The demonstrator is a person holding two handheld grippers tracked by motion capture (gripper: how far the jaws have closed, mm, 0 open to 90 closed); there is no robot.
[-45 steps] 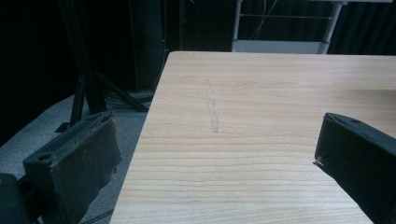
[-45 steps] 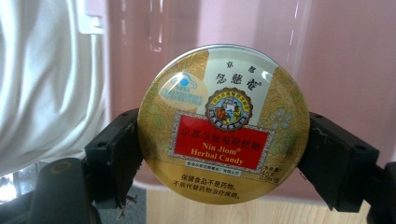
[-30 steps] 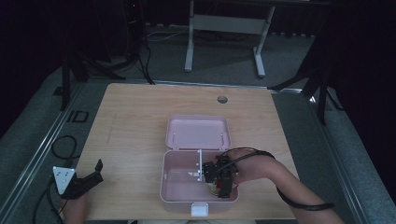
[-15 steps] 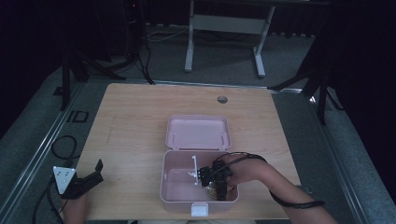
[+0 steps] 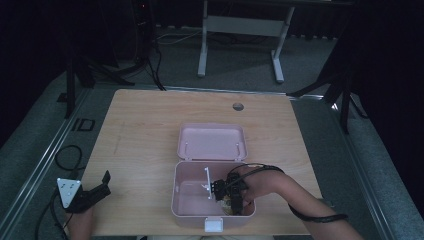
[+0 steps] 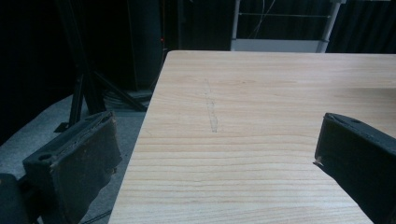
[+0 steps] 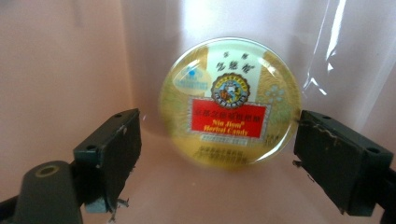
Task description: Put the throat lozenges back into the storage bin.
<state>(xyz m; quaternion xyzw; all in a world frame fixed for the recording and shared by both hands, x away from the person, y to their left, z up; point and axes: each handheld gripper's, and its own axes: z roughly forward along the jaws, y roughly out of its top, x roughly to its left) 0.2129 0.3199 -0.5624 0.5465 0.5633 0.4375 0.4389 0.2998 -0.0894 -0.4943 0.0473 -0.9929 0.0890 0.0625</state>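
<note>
The right gripper (image 5: 226, 192) is lowered into the open pink box (image 5: 181, 200) at the near edge of the worktop (image 5: 140, 135), its jaws spread wide. In the right gripper view the jaws stand either side of a round candy tin (image 7: 229, 101), which lies label-up on the box floor close to a wall; the right jaw looks to be at the tin's rim, the left jaw stands apart from it. The spread suits the tin's width, so this reads either as a release just made or a grasp about to close; which cannot be told. The lid (image 5: 212, 141) is folded back flat behind the box, leaving the approach from above unobstructed. The left gripper (image 5: 92, 192) sits idle at the worktop's near left corner, jaws wide and empty, well apart from the box.
</note>
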